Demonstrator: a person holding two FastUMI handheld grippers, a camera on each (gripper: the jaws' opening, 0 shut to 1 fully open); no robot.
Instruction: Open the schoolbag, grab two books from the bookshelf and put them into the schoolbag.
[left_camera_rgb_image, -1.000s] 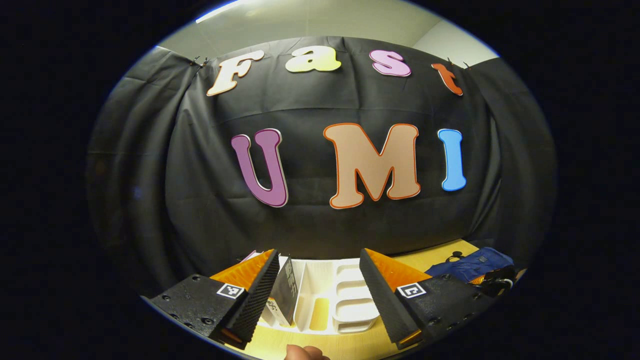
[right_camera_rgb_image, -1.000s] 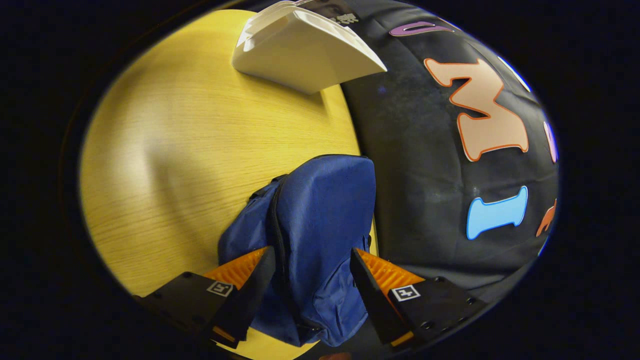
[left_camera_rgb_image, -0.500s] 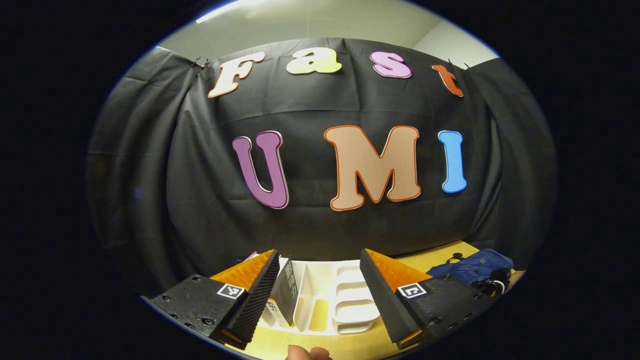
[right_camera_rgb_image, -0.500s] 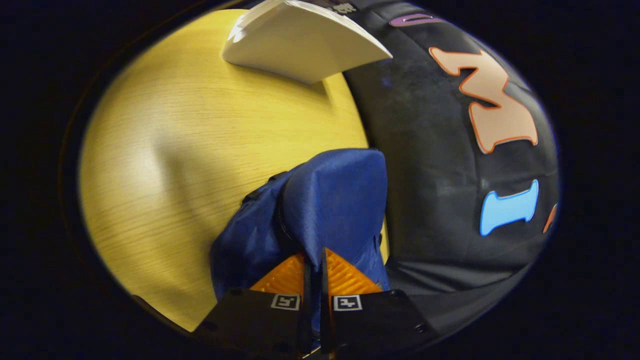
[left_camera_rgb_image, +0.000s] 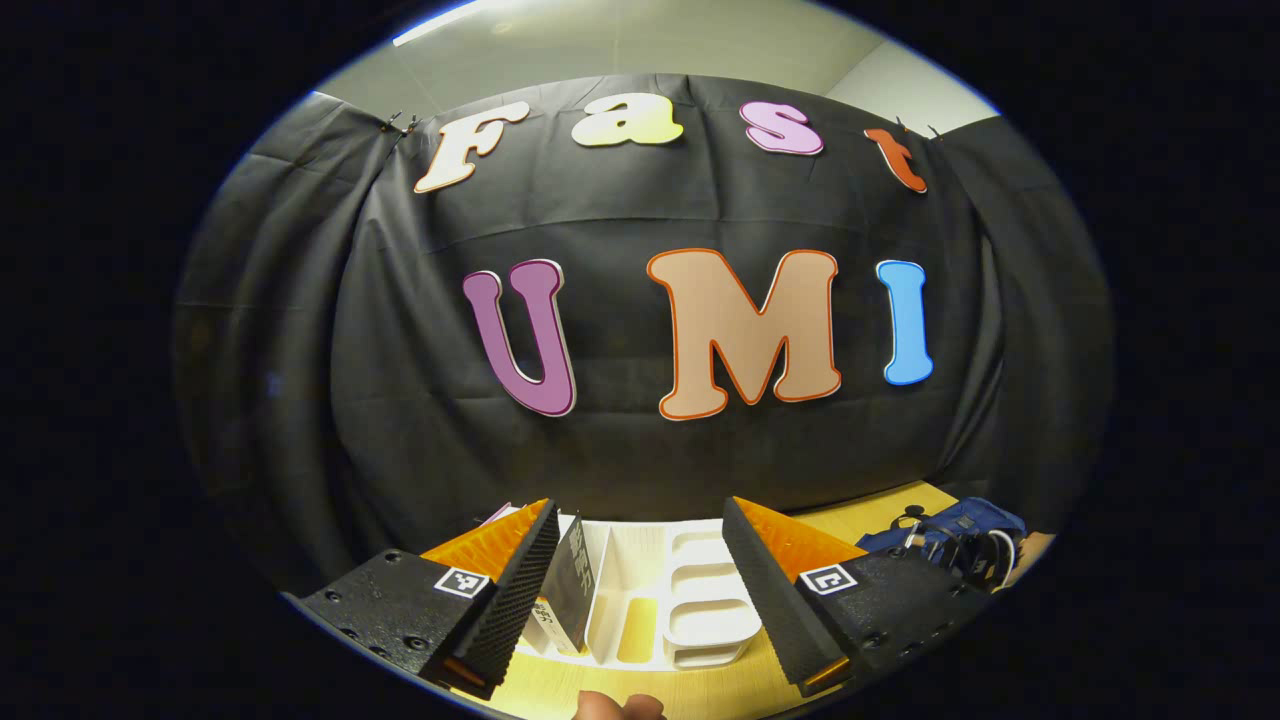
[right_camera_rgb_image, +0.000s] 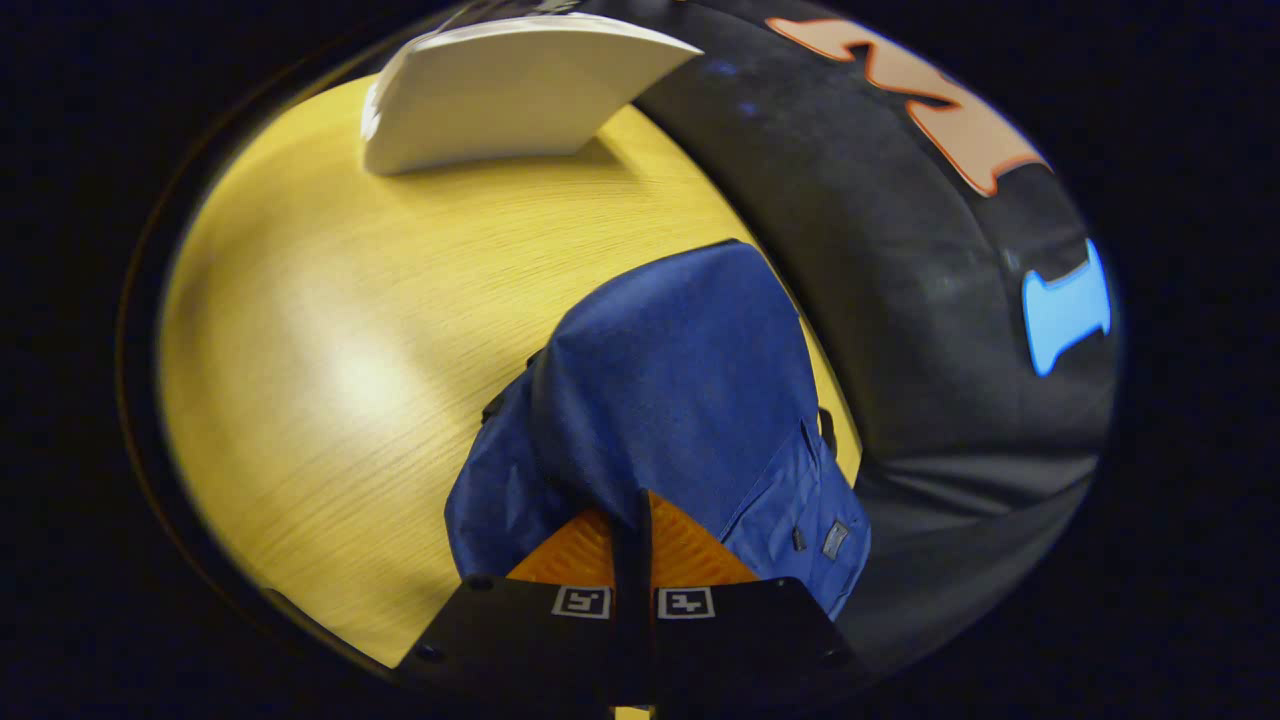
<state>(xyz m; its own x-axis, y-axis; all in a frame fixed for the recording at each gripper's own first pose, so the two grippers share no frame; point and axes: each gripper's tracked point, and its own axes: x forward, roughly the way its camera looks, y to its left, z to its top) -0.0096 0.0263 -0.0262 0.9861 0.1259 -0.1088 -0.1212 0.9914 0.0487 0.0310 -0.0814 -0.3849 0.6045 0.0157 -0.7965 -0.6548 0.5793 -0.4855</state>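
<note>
on the table (right_camera_rgb_image: 330, 330), the right gripper (right_camera_rgb_image: 632, 520) has lifted the schoolbag (right_camera_rgb_image: 670, 390).

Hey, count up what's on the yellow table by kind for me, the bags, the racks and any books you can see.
Schoolbag: 1, blue, with the right claw shut on its fabric
Bookshelf: 1, white
Book: 1 dark one seen clearly standing in the rack; any further books are too hidden to count
Total: 3

- Your schoolbag (right_camera_rgb_image: 680, 400) is plain dark blue.
- Your bookshelf (left_camera_rgb_image: 690, 600) is white.
- The table (right_camera_rgb_image: 330, 330) is yellow, with a fine wood grain.
- The 1 book (left_camera_rgb_image: 570, 590) you see has a black cover.
</note>
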